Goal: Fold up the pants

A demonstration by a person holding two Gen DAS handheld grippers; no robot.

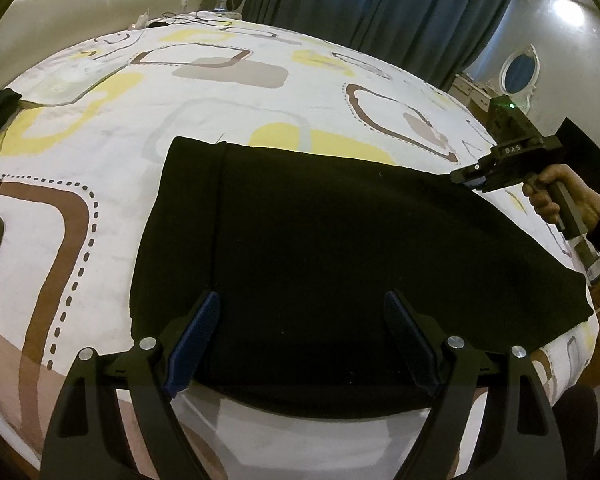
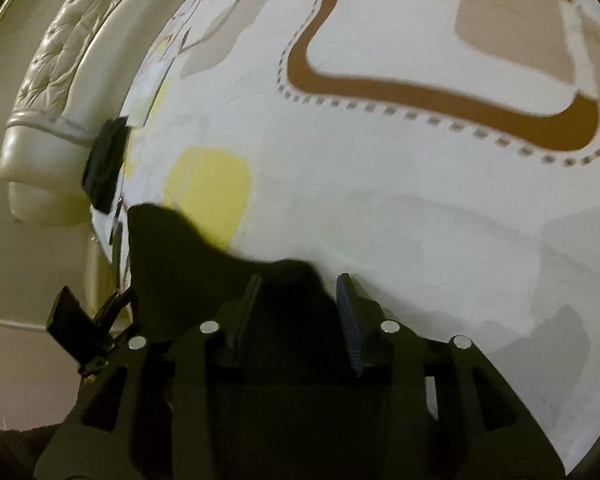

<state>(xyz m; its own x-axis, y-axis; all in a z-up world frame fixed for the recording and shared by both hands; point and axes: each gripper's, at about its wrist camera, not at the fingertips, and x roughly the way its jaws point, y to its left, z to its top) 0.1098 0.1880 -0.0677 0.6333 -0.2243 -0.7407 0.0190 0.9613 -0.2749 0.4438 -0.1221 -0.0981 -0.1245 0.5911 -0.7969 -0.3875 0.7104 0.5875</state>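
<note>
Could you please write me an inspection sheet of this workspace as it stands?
Surface: bed sheet, white with brown and yellow shapes.
Job's things: black pants spread flat on the sheet.
Clutter: dark cloth at the bed's edge.
Grippers: left claw open above the pants' near edge; right claw part closed around black fabric, grip unclear.
Cables: thin wires at the far end.
Surroundings: tufted headboard, dark curtains, oval mirror.

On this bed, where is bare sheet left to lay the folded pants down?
Bare patterned sheet lies left of the black pants, and beyond their far edge toward the curtains. It is crowded at the far left corner, with cables, and at the right edge, where the right hand-held gripper is at the pants' corner.
</note>
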